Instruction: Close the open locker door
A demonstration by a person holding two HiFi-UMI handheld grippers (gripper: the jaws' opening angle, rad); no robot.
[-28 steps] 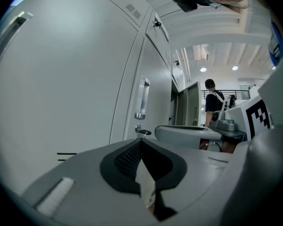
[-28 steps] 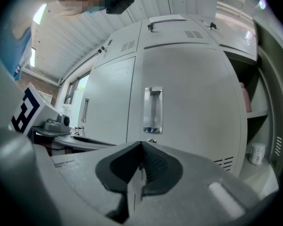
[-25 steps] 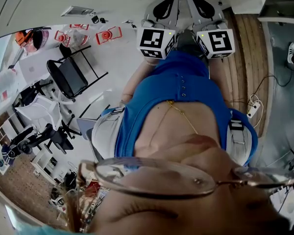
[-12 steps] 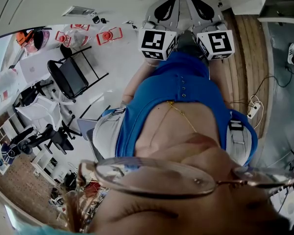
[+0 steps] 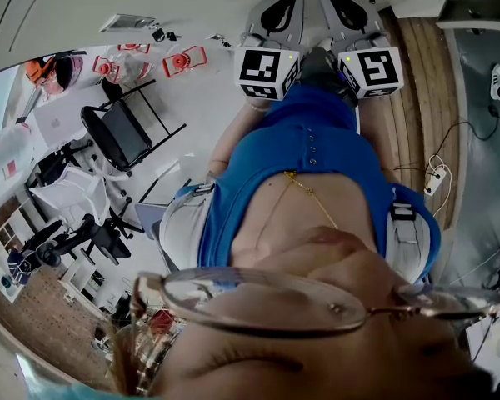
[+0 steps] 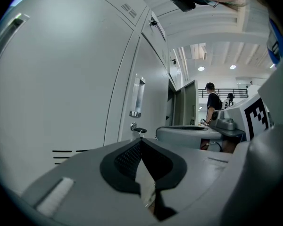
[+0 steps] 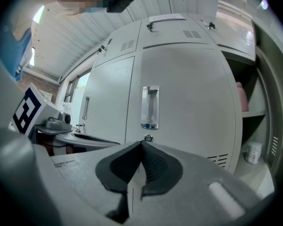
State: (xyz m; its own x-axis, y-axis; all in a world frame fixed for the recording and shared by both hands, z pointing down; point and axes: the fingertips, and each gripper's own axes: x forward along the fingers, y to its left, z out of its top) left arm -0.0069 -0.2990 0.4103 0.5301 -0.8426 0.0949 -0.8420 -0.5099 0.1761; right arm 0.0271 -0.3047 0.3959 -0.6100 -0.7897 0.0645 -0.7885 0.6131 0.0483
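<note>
In the right gripper view a row of white lockers fills the frame. The locker at the right stands open (image 7: 252,126), showing shelves with a pink item (image 7: 242,97) and a white jar (image 7: 253,151). Its grey door (image 7: 276,117) with vent slots hangs open at the far right edge. My right gripper (image 7: 141,144) is shut and empty, pointing at the closed door with the metal handle (image 7: 150,107). My left gripper (image 6: 141,142) is also shut and empty, alongside more locker fronts. In the head view both grippers (image 5: 282,11) (image 5: 342,7) are held side by side ahead of a blue shirt.
A key hangs in a lock (image 6: 137,130) on the locker beside my left gripper. Further down that row another door (image 6: 186,105) stands ajar, and a person (image 6: 211,102) stands beyond it. A black folding chair (image 5: 121,132) and cables (image 5: 437,173) are on the floor.
The head view has shifted slightly. Both grippers stay shut and side by side in nearly the same place.
</note>
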